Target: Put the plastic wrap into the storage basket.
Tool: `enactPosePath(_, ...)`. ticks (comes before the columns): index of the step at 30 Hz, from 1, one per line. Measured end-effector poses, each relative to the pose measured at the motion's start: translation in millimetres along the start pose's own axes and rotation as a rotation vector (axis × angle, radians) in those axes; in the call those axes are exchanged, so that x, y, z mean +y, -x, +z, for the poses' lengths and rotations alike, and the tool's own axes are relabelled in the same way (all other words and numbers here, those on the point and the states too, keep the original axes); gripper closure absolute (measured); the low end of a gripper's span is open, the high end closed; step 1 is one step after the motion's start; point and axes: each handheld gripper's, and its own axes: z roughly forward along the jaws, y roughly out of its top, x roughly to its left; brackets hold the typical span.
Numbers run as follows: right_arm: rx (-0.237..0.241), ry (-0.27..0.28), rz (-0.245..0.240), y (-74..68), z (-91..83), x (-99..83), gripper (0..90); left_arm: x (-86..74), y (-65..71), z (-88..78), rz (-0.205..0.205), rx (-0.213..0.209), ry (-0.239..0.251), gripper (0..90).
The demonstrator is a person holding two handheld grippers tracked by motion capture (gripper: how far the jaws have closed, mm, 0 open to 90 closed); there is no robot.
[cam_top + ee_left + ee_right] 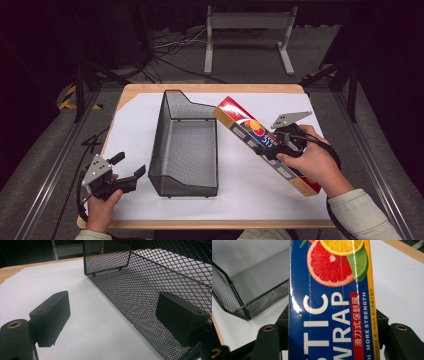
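White paper covers the table [135, 125]; our right tool [278, 148] pinches the wrap box [250, 131] beside the mesh basket [185, 145], so we tip it in endwise; left tool [131, 174] spread.

The left gripper [131, 169] rests low at the near left, held from below by the left hand [102, 202], its jaws standing wide apart with nothing between them and pointing right. The right gripper [272, 149] sits at the near right, raised off the surface, gripped from the near side by the right hand [312, 162], its jaws clamped on either side of a long load; the cream-sleeved right forearm [357, 212] runs in from the near right corner
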Motion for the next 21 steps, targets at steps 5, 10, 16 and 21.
enactPosePath(5,-0.002,0.019,0.024,-5.2,1.0,10.1,40.5,-0.4,-0.1,-0.5,-0.004,0.002,0.002,13.3)
enactPosePath(10,-0.019,-0.001,0.036,-15.8,5.1,24.1,40.6,-0.8,-0.1,-0.9,-0.002,0.003,0.000,13.4)
enactPosePath(16,-0.039,-0.004,0.066,-28.1,12.7,42.8,40.7,-1.4,-0.8,-2.5,-0.006,0.005,0.004,13.4)
enactPosePath(21,-0.045,-0.009,0.102,-39.2,21.2,59.9,40.7,-1.5,-1.4,-2.4,-0.006,0.007,0.007,13.3)
